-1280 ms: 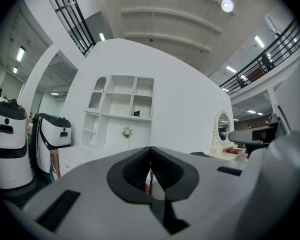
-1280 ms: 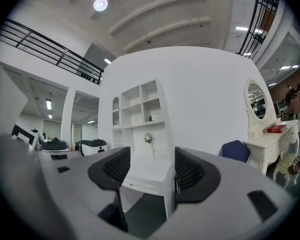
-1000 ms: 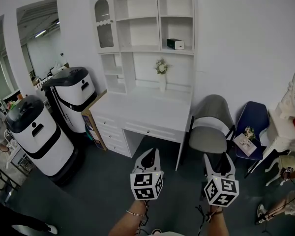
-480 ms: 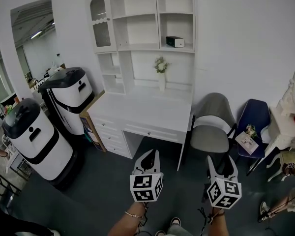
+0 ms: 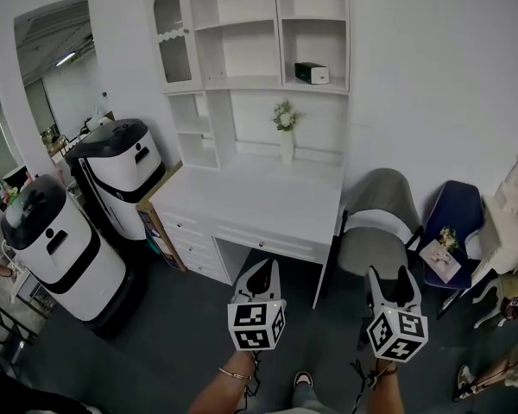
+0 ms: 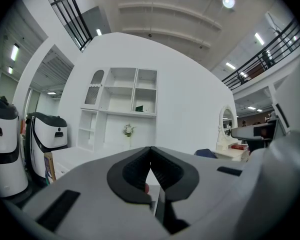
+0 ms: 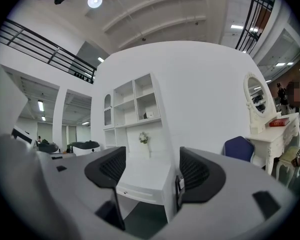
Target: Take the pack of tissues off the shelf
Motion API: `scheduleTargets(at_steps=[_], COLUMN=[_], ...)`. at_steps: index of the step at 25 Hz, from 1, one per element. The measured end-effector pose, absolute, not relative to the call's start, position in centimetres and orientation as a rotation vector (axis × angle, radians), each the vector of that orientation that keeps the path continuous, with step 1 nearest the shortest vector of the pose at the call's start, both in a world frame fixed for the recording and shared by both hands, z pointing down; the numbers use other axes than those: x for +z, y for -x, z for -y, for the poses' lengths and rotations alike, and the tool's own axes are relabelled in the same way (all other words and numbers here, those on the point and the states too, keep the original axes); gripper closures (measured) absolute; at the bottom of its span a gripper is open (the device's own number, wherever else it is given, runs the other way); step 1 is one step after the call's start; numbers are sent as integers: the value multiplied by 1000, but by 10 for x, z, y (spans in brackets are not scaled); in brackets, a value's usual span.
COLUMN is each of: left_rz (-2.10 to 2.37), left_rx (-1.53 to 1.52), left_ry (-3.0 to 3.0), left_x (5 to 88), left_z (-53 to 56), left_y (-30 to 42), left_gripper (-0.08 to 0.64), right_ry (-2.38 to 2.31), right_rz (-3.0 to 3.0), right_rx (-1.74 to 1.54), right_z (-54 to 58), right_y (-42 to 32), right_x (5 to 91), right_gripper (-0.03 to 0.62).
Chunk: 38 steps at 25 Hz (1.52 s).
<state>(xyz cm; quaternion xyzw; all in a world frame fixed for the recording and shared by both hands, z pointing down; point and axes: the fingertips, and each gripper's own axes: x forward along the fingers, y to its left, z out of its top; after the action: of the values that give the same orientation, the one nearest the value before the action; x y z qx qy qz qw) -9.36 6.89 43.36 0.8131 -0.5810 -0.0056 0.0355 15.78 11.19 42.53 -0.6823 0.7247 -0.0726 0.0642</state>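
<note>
Head view: pack of tissues [image 5: 311, 72] sits in the lower right cubby of the shelf unit [image 5: 242, 83], upper middle of the frame. It's well apart from both grippers, which are down at the bottom edge with the white desk [image 5: 259, 201] between them and it. So imo this is approach, no reach started yet.

Stuff that could go wrong from here:
- The pack is up high and set back, so the reach goes over the desktop. The flower vase [image 5: 286, 136] stands just below and left of that cubby, and a low or sloppy arm path prob clips it.
- The grey chair [image 5: 375, 222] is parked right of the desk, right above the right gripper in frame. Easy to bump while closing in.
- The pack looks smallish and prob soft. Come in off-centre and the jaws shove it deeper into the cubby instead of straddling it, or it squishes and slips on the way out.

Grippers:
- Left gripper [image 5: 261, 270]: in the left gripper view its jaws are pressed together, tips meeting, and it isn't pinching anything I can make out. It touches nothing.
- Right gripper [image 5: 395, 276]: in the right gripper view its jaws are spread fairly wide. Only the desk edge and floor show through the gap, so it's empty and looks like the one set up for the grab.
</note>
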Motion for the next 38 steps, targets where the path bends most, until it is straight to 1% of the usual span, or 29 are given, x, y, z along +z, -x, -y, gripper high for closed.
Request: scheduleTargets(at_steps=[5,17,25,38], left_rz=[1824,1890,1929,1918], left_rx=[-29,-42,-46,-28], left_ry=[-2477,-2428,-2394,-2400], left_x=[427,418,422,424], left_z=[-21,77,114,179], left_y=[86,64,57,56], left_gripper=[543,543,543,543], right_ry=[2033,1979,1940,1920], right_rz=[-2216,-2260,-2287,-2291], right_rx=[-228,-217,-202,-221], right_z=[-60,48,94,157], right_y=[-168,-196,-208,-205], right_x=[424,412,407,410], right_gripper=[250,219,212,207])
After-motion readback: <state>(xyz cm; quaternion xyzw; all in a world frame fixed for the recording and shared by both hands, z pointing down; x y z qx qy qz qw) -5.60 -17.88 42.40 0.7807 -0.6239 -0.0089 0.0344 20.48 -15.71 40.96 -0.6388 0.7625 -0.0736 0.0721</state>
